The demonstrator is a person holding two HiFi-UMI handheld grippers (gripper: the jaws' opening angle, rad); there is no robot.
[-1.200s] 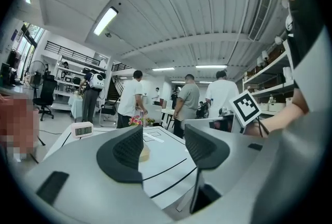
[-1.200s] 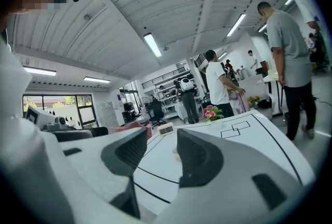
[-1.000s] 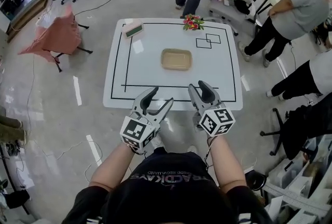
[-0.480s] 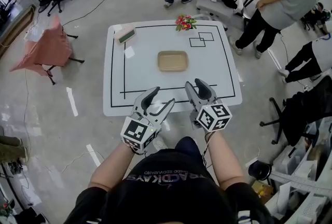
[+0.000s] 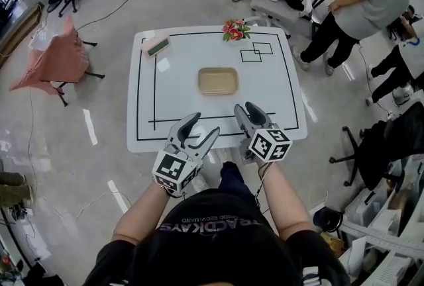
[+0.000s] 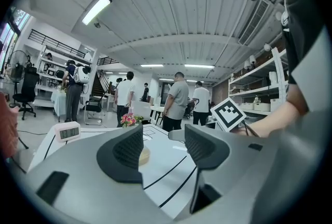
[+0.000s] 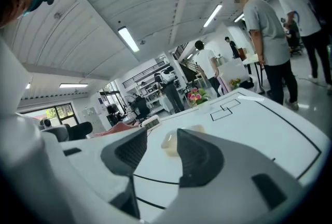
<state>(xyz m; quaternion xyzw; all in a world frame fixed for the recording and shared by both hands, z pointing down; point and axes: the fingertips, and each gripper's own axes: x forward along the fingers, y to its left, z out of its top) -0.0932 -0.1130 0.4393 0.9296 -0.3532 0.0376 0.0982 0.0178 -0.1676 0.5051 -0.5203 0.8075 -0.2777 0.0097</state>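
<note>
Jaws stand apart on both claws, and nothing sits between them. The person holds the left gripper [image 5: 203, 126] and the right gripper [image 5: 246, 108] side by side over the near edge of a white table [image 5: 278, 99]. Both aim out across the tabletop. Each carries its marker cube close to the wrist, the left one [image 5: 171, 171] lower than the right one [image 5: 269, 143].

From the left gripper view, the left gripper [image 6: 163, 145] is released and empty, with the table's black lines [image 6: 166, 168] running through the gap. The right gripper [image 7: 162, 150] is likewise spread wide with only tabletop between its fingers.

A shallow tan tray [image 5: 218, 81] lies flat near the middle of the table, inside the black border lines [image 5: 154, 86]. It is well apart from both claws and looks empty from above. It shows small and pale past the jaws in the left gripper view [image 6: 143, 154] and in the right gripper view [image 7: 168, 140].

At the far edge stands a small bunch of pink and red flowers [image 5: 233, 30], and a digital clock [image 5: 156, 45] rests at the far left corner. Off to the left, a salmon-pink cloth [image 5: 56, 56] is draped over a chair. A person in a grey shirt [image 5: 368, 3] stands beyond the table's right corner.
</note>
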